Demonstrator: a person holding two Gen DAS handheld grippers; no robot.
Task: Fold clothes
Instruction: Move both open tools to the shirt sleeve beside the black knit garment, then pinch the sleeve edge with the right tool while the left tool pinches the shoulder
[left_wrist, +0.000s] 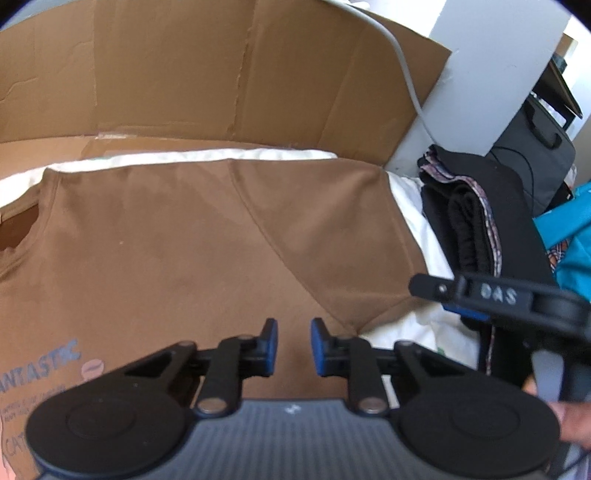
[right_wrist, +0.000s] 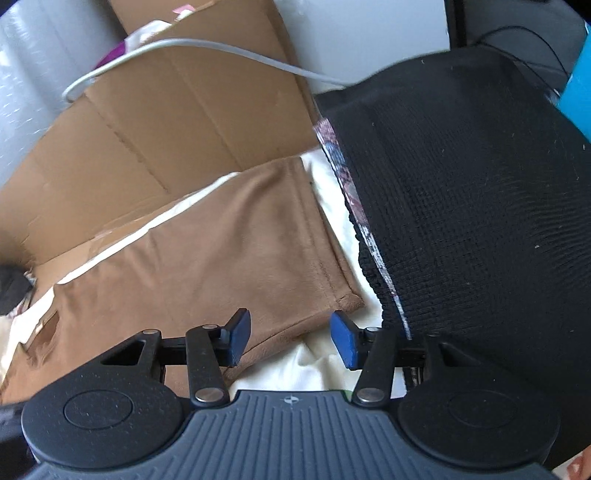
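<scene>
Left gripper (left_wrist: 293, 347): jaws narrow but parted above brown t-shirt (left_wrist: 177, 240), gripping nothing. Right gripper (right_wrist: 290, 339): jaws released, straddling sleeve hem (right_wrist: 314, 325). Shirt lies spread on white sheet (right_wrist: 321, 362); folding seemingly barely begun. Beyond, black garment pile (right_wrist: 461, 184), cardboard (left_wrist: 221, 66).

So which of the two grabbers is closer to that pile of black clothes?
Right. The right gripper sits at the brown shirt's sleeve edge, one finger right beside the black clothes pile. The left gripper is over the brown shirt, farther from the pile.
</scene>
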